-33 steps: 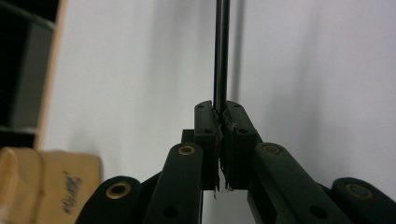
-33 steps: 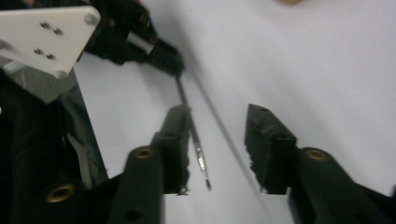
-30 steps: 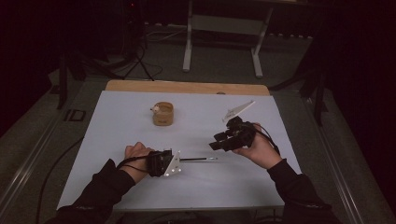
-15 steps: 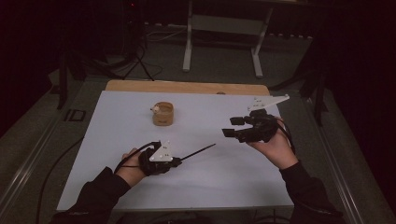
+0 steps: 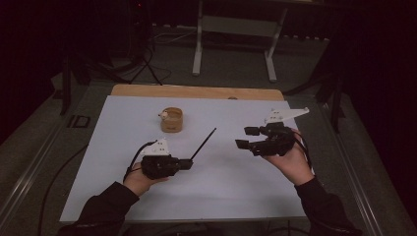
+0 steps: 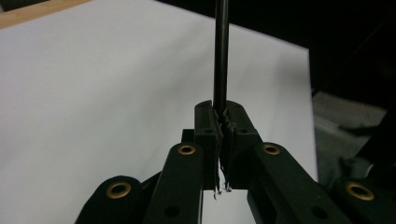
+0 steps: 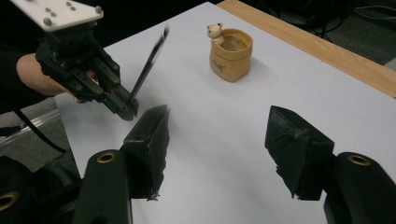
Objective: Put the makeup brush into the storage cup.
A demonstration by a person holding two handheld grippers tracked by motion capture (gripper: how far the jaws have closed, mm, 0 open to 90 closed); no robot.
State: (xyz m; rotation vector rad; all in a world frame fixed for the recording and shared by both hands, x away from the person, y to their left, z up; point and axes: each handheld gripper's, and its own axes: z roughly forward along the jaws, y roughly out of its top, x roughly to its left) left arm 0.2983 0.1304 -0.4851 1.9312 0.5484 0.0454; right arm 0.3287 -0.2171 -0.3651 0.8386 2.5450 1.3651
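Left gripper (image 5: 184,163): jaws clenched on the butt end of a thin black rod (image 5: 204,143). The left gripper view confirms it: the rod (image 6: 221,51) is pinched between the pads at the very tips and runs straight out along the jaw axis. Grip looks centred, no visible skew.

Rod is off the table (image 5: 123,196) and tilted up, with its free tip pointing toward the far right corner. It sits in the middle zone, nearer the near edge than the far one.

Right gripper (image 5: 243,137): jaws spread wide, holding nothing, as the right gripper view (image 7: 219,154) shows. It hovers toward the right edge, facing the left gripper (image 7: 122,108) and the rod (image 7: 149,63).

Tan cup (image 5: 171,120) with a small bear figure on its rim stands upright near the far edge, left of centre, well apart from both grippers. Mouth open in the right gripper view (image 7: 229,55).

My read: the step is getting the rod into that cup, tip first.

To do it well:
- Swing the tip left and toward the far edge, raise the butt, and bring the rod nearly vertical before descending.
- Aim at the side of the mouth away from the bear.
- Cup looks light, so a sideways nudge could tip it. Right gripper is free to steady the wall.
- Release only once the tip bottoms out. The rod is long for the cup, so expect it to lean on the rim.
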